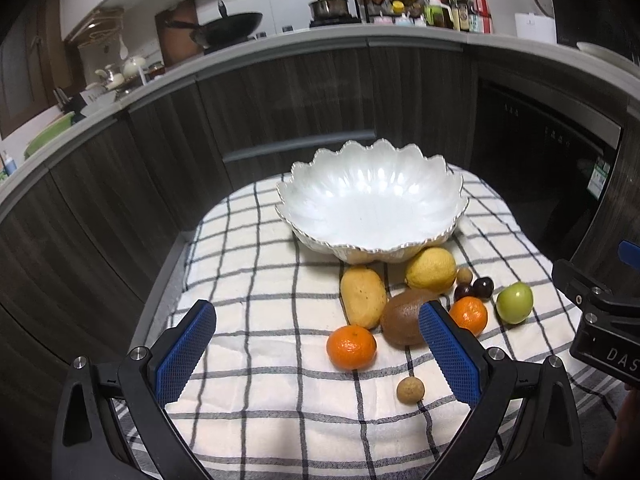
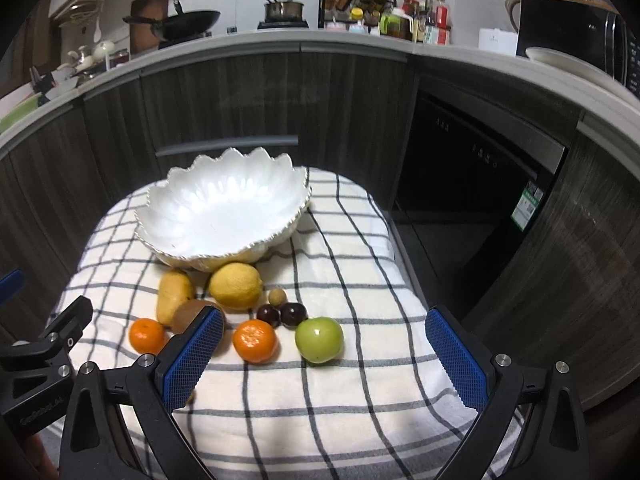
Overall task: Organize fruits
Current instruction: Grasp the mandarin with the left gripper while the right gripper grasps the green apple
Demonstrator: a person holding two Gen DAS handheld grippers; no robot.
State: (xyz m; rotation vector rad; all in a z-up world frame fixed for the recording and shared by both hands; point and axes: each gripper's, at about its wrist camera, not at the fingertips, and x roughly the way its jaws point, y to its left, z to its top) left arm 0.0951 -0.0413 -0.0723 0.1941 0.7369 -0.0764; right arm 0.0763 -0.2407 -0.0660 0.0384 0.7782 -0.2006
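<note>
A white scalloped bowl (image 1: 372, 204) stands empty toward the far side of a bench covered by a checked cloth (image 1: 256, 280), and all the fruit lies on the cloth in front of it. Just beside the bowl's base sit a lemon (image 1: 431, 269) and a yellow mango (image 1: 363, 297), with a brown kiwi (image 1: 404, 316) close in front of them. One mandarin (image 1: 351, 347) lies at the near left of the group, a second mandarin (image 2: 255, 340) farther right, and a green apple (image 2: 319, 339) at the right end. Two dark cherries (image 2: 282, 314) rest side by side behind the apple, with a small tan longan (image 2: 277, 297) just behind them; another longan (image 1: 410, 390) lies alone nearest the left camera. The left hand-held gripper (image 1: 316, 354) hovers over the cloth with its blue pads spread wide and nothing between them. The right hand-held gripper (image 2: 324, 360) is likewise spread and empty, the apple and second mandarin lying ahead between its fingers.
</note>
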